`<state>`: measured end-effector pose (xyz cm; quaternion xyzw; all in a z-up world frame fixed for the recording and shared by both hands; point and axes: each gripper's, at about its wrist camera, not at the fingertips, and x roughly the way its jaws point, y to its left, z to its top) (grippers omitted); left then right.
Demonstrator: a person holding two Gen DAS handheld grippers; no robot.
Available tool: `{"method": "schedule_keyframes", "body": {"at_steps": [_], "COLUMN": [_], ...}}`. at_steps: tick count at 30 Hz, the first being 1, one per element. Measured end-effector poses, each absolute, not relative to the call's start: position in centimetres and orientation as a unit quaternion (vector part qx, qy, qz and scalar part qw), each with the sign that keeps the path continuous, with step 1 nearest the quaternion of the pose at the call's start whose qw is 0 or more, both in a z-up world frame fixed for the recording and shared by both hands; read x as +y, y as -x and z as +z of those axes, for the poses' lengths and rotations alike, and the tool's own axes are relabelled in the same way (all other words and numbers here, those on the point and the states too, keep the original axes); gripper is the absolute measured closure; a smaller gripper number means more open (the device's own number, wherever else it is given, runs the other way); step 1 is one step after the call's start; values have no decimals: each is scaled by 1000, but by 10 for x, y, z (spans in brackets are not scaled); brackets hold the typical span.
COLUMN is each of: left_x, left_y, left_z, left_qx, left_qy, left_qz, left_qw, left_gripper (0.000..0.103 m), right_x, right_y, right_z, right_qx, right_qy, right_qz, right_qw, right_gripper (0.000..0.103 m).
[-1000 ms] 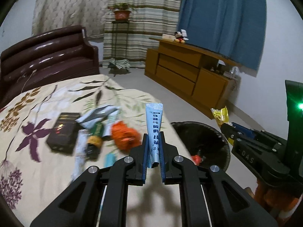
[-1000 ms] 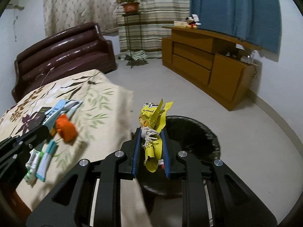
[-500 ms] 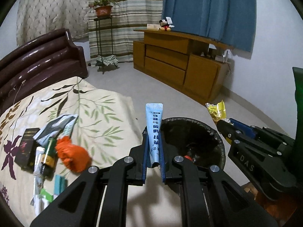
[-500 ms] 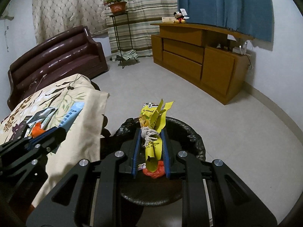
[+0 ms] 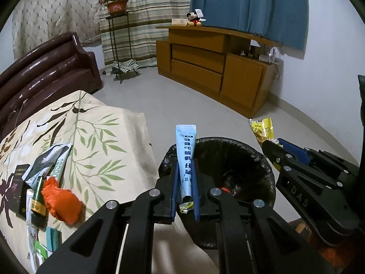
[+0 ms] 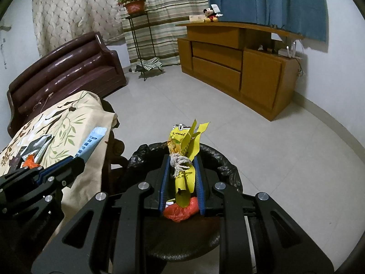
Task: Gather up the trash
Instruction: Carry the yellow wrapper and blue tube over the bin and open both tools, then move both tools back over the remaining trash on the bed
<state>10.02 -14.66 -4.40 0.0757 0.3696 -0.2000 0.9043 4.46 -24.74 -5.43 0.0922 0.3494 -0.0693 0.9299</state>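
Now that the round bin lined with black plastic [image 5: 230, 159] has been brought beneath both tools, release is judged next; the left tool [image 5: 185, 182] is clamped on a pale blue sachet [image 5: 186, 150], the right tool [image 6: 182, 178] on a crumpled yellow wrapper [image 6: 184, 150].

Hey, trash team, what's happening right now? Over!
Left gripper shut on blue tube. Right gripper shut on yellow wrapper. Both at black bin. Nothing blocking.

You see brown sofa [image 5: 45, 73] at left, potted plant [image 5: 116, 2] on metal stand [image 5: 118, 45], wooden cabinet [image 5: 214, 68] bearing 1 plush mouse [image 5: 194, 19], blue curtain [image 5: 248, 6] behind.
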Motion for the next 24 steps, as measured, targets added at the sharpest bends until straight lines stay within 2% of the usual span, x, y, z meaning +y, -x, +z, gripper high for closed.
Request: {"method": "schedule_keyframes", "body": {"at_steps": [2,3,5,7,13,20,24], "left_x": [-147,-149,-149,-146,-142,-133,-122], "left_y": [-100,-102,-103,-104,-103,-97,-90], "left_z": [-46,-46,-46,-45,-44,-37,-32], "left_qx": [373,374,375,375,377,373,373], "left_qy": [-76,-76,-74,-66,-56,-50,-50], "left_qz": [-201,-201,-201,-200,-196,-191,-183], "left_qw": [903,902,902,903,904,907,908], "left_gripper": [91,88,80,66,63,58,57], "right_x": [-249,-250,-251,-251,-251,-245,-240], "right_y": [-47,-49,-51,-51,-50,-42,-35], "right_z": [-56,-57,-58,-60,-59,-58,-56], "right_qx": [351,353,355,357,356,359,360], "right_qy": [-94,-95,-98,-98,-101,-104,-107], "right_qz": [-68,-66,-67,-67,-72,-74,-72], "right_qw": [929,928,927,926,926,925,924], "right_gripper": [82,82,81,81,79,71,63]}}
